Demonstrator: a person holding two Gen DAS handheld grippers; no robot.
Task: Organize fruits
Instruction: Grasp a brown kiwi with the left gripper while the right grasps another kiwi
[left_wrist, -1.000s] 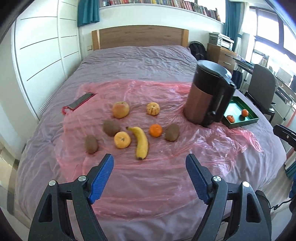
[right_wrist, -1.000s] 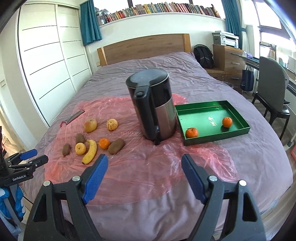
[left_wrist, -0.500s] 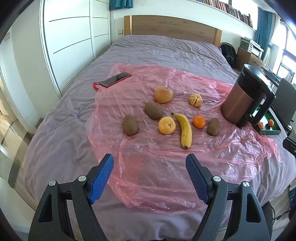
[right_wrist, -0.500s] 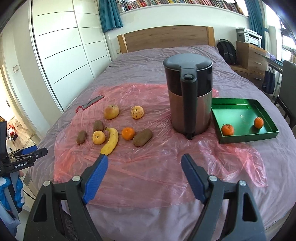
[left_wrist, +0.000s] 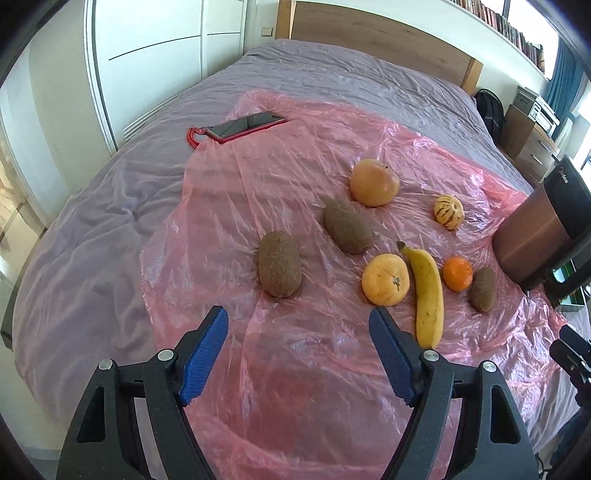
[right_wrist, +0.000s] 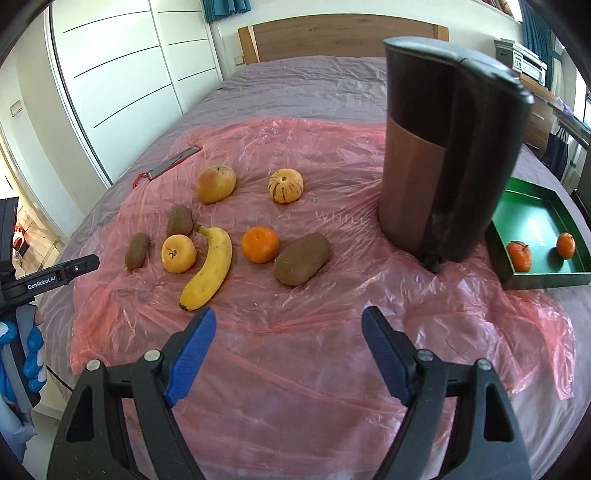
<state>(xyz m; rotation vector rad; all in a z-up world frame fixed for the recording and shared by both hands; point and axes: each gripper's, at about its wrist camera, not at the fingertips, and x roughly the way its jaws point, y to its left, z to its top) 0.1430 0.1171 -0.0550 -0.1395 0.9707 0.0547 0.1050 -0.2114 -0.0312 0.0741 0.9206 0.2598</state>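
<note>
Fruit lies on a pink plastic sheet on the bed: three kiwis, the nearest one just ahead of my open left gripper; a banana; an orange; a tangerine; an apple; a striped fruit. My right gripper is open and empty, short of the banana and a kiwi. A green tray at the right holds two tangerines.
A tall black and copper kettle stands between the fruit and the tray. A phone in a red case lies at the sheet's far left corner. The wardrobe and headboard lie beyond. The left gripper shows at the right wrist view's left edge.
Both grippers have moved forward and lower toward the fruit. The left one has swung left, so the kiwis now lie ahead of it. Both stay open.
</note>
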